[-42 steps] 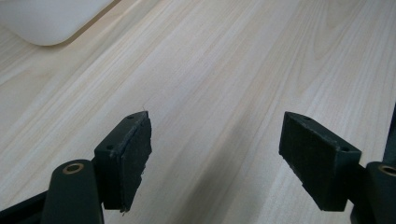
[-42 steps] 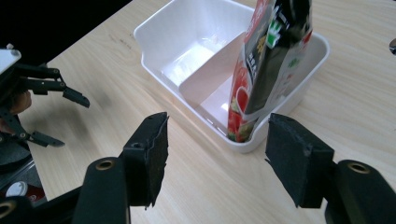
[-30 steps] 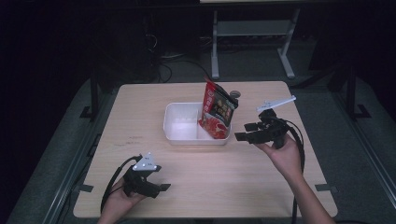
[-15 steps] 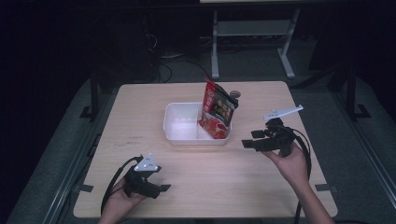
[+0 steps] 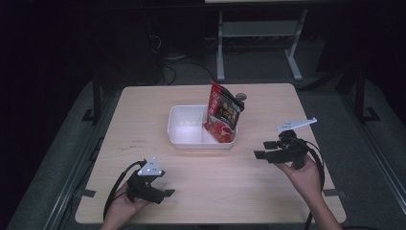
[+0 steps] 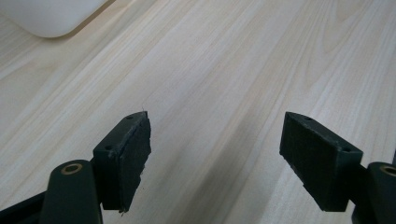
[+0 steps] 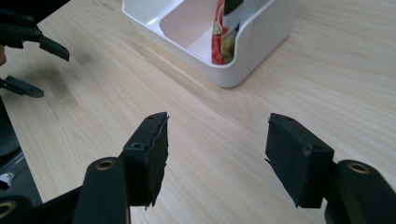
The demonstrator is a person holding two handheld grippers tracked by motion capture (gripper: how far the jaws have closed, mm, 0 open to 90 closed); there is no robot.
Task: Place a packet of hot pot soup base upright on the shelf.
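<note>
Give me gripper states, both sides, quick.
Left gripper: open, empty, over bare table.
Right gripper: open, empty, aimed toward the white bin.

A rectangular table with a pale, light-wood-grain top [image 5: 143,120] stands on a dark floor. Near the middle of its far half sits a white, rounded-cornered plastic tray [image 5: 184,139] split into two compartments. A red printed foil pouch [image 5: 223,114] stands upright in the right-hand compartment, leaning against the tray's far right corner. A small dark round object [image 5: 240,96], too small to identify, lies just behind the pouch near the far edge.
</note>
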